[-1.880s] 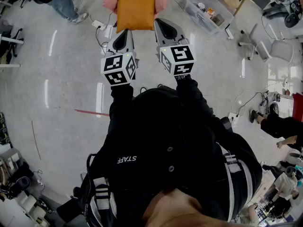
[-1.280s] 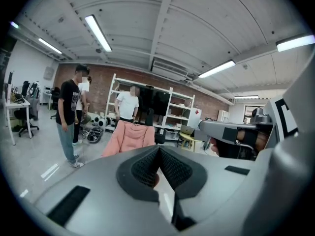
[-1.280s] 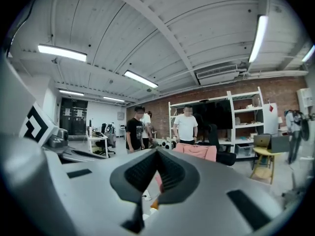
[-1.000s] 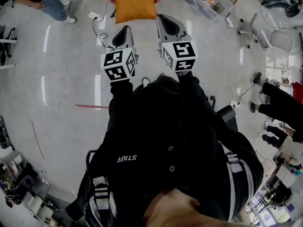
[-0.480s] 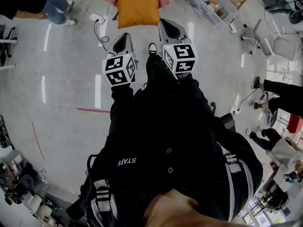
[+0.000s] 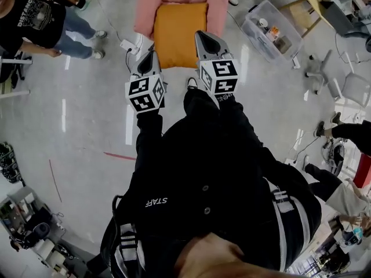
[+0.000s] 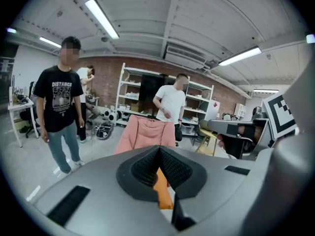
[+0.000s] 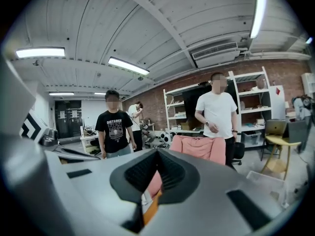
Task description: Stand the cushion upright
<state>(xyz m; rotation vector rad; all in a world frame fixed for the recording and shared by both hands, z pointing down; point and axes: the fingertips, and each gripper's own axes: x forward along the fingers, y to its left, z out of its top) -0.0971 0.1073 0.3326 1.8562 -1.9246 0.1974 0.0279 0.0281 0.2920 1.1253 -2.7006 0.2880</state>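
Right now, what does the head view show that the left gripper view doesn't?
Only the head view: the whole orange cushion lying on the pink chair, and a clear plastic bin. Only the left gripper view: shelves on a brick wall and ceiling lights. Both: that chair, a strip of the cushion, and a person in a black T-shirt.

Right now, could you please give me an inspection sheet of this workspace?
Surface: grey polished floor with a red line on it.
Job's things: orange cushion lies flat on the pink chair's seat, not yet upright.
Clutter: clear plastic bin holding small items, right of the chair.
Grippers: left tool and right tool both shut, empty, pointed toward the cushion.
Cables: power strip and cords on the floor left of the chair.
Surroundings: person in black T-shirt, person in white T-shirt behind the chair, shelving.
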